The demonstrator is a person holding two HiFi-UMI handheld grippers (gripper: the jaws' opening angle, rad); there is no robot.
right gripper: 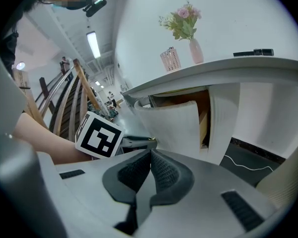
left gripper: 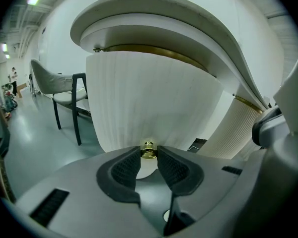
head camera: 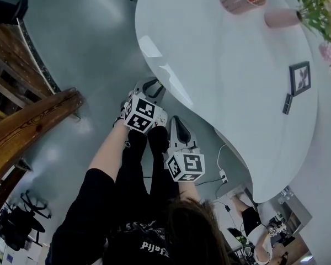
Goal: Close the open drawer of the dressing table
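The brass knob is pinched at the tips of the left gripper jaws, at 12 o'clock. The right gripper jaws are clenched, empty. The drawer is seen open under the bench top. If pushed off-axis, the knob may be lost (tip-only grip) & the drawer jammed.

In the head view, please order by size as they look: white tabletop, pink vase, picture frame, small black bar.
Largest: white tabletop.
Then pink vase and picture frame, which look about alike, so I do not rank them.
Smallest: small black bar.
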